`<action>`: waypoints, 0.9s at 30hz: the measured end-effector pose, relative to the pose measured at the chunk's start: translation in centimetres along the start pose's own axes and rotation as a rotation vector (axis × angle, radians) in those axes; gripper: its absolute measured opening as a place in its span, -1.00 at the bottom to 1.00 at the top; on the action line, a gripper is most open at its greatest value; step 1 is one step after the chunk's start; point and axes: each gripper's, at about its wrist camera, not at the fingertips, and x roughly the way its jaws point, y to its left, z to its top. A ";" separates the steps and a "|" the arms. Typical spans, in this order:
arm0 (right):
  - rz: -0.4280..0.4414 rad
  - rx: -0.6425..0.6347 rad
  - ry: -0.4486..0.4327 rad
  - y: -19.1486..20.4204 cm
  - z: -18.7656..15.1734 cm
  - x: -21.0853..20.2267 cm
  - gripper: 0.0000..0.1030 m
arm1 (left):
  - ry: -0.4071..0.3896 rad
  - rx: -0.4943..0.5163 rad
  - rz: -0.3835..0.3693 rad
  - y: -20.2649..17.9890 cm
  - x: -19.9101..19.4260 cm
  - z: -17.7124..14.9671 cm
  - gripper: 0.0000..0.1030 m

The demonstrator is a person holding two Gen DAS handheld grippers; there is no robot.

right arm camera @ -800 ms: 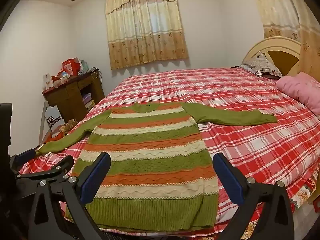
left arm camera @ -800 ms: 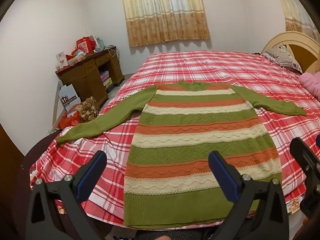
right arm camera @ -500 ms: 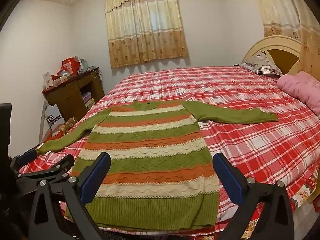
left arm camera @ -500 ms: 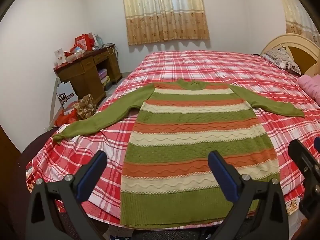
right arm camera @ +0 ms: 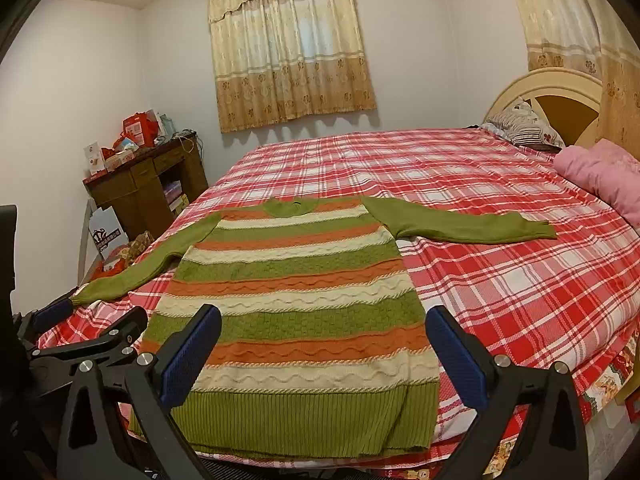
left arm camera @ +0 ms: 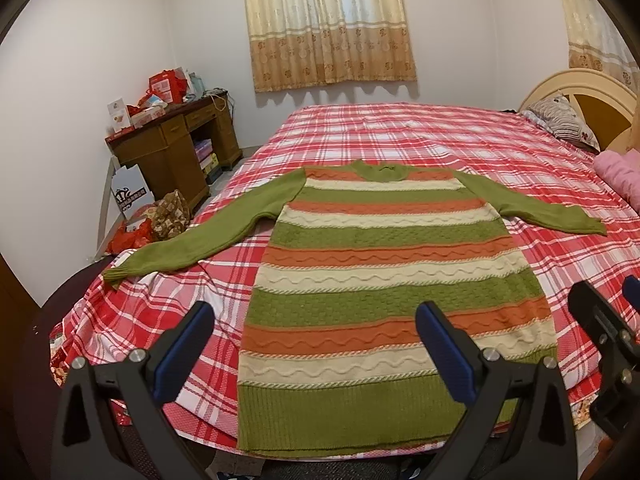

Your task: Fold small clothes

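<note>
A long knit sweater (left arm camera: 384,276) with green, orange and cream stripes lies flat on the red plaid bed (left arm camera: 400,136), hem toward me, both green sleeves spread out. It also shows in the right wrist view (right arm camera: 296,312). My left gripper (left arm camera: 316,348) is open and empty, held above the hem's left part. My right gripper (right arm camera: 324,356) is open and empty, above the hem. The left sleeve cuff (left arm camera: 116,276) lies near the bed's left edge. The right sleeve cuff (right arm camera: 540,232) lies out on the bed.
A brown desk (left arm camera: 172,152) with red boxes stands left of the bed, with bags (left arm camera: 160,216) on the floor beside it. A pink blanket (right arm camera: 604,176) and a pillow (right arm camera: 520,124) lie by the headboard at the right. The bed's front edge is just below the hem.
Both grippers have drifted slightly; the sweater appears a little lower and nearer in the views. The jaws stay open and the sweater has not moved.
</note>
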 end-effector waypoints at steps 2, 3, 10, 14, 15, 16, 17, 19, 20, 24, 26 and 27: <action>0.000 0.000 0.000 0.0 -0.1 0.0 0.98 | 0.001 0.000 -0.002 -0.1 0.0 0.1 0.99; 0.000 0.000 0.001 0.0 -0.1 0.0 0.98 | 0.002 0.001 -0.002 -0.1 0.0 0.1 0.99; 0.000 0.006 0.009 -0.1 -0.3 0.2 0.98 | 0.006 0.001 -0.004 -0.3 0.2 0.0 0.99; 0.000 0.006 0.008 -0.1 -0.3 0.2 0.98 | 0.005 0.002 -0.007 -0.4 0.2 -0.1 0.99; 0.001 0.005 0.009 -0.1 -0.3 0.2 0.98 | 0.006 0.002 -0.007 -0.4 0.1 -0.2 0.99; 0.001 0.006 0.010 -0.1 -0.2 0.2 0.98 | 0.005 0.002 -0.007 -0.3 0.2 -0.1 0.99; 0.001 0.006 0.010 -0.1 -0.2 0.2 0.98 | 0.006 0.002 -0.007 -0.4 0.2 -0.2 0.99; 0.000 0.007 0.009 -0.1 -0.2 0.2 0.98 | 0.006 0.001 -0.008 -0.4 0.2 -0.2 0.99; 0.000 0.007 0.009 -0.1 -0.2 0.2 0.98 | 0.007 0.000 -0.009 -0.5 0.2 -0.2 0.99; -0.001 0.008 0.011 -0.1 -0.3 0.2 0.98 | 0.008 0.000 -0.010 -0.5 0.2 -0.3 0.99; 0.000 0.008 0.012 -0.1 -0.2 0.2 0.98 | 0.009 0.000 -0.012 -0.5 0.2 -0.3 0.99; 0.000 0.008 0.012 0.0 -0.2 0.2 0.98 | 0.009 0.000 -0.012 -0.6 0.2 -0.3 0.99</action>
